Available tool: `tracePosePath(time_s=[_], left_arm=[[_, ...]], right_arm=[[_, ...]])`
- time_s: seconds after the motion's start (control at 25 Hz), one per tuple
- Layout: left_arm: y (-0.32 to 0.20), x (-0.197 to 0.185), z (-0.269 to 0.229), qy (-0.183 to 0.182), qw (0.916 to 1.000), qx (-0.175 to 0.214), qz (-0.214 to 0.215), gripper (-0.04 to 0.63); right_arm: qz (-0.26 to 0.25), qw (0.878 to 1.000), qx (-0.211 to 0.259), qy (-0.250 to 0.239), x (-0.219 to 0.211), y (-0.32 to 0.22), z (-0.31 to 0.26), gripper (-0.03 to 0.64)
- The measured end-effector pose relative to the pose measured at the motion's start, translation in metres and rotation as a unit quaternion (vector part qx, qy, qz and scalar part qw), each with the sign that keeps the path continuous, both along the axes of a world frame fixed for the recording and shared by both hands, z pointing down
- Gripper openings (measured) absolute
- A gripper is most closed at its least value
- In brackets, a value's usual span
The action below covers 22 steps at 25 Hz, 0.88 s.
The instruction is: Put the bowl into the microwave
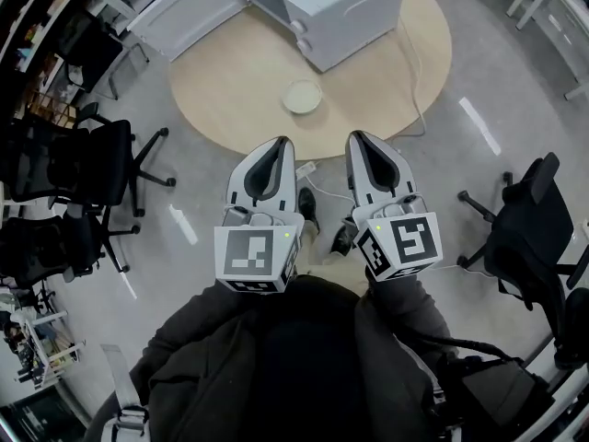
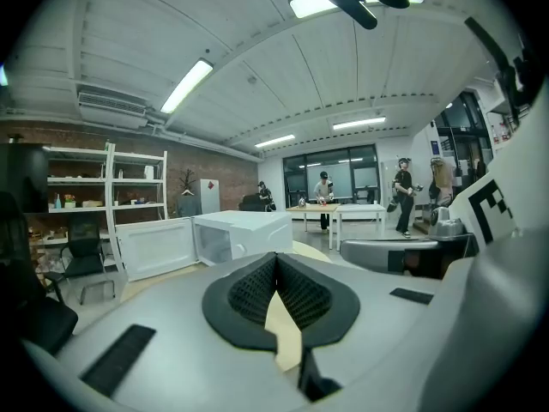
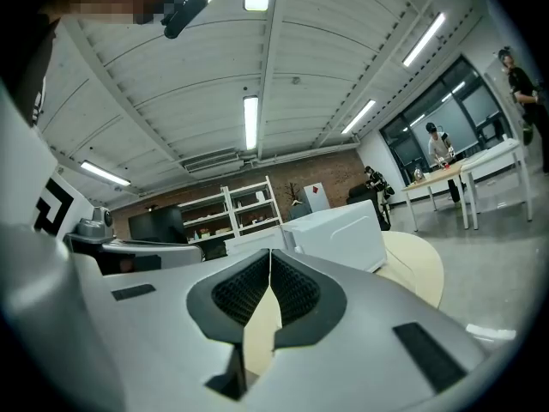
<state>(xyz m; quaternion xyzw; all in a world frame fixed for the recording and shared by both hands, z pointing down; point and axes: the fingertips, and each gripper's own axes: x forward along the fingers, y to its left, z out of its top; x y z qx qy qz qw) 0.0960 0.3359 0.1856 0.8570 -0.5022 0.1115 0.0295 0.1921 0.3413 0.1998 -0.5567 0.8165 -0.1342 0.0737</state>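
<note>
A pale bowl sits near the front edge of the round wooden table. Behind it stands the white microwave with its door swung open to the left. My left gripper and right gripper hang side by side over the floor, short of the table, both shut and holding nothing. In the left gripper view the closed jaws point toward the microwave and its open door. The right gripper view shows shut jaws with the microwave beyond. The bowl is hidden in both gripper views.
Black office chairs crowd the left, and another chair stands at the right. A white cable runs off the table to the floor. Shelves line the far wall. People stand by distant tables.
</note>
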Motion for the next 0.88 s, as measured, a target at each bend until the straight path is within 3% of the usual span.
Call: tracePosePath(time_s=[0.36, 0.88], left_arm=[[-0.06, -0.022, 0.022, 0.03, 0.9991, -0.021, -0.022, 0.009], [-0.187, -0.063, 0.061, 0.067, 0.9956, -0.064, -0.016, 0.009]], right_arm=[[-0.015, 0.999, -0.022, 0.034, -0.015, -0.061, 0.018, 0.009], [0.001, 0.994, -0.077, 0.074, -0.048, -0.174, 0.061, 0.009]])
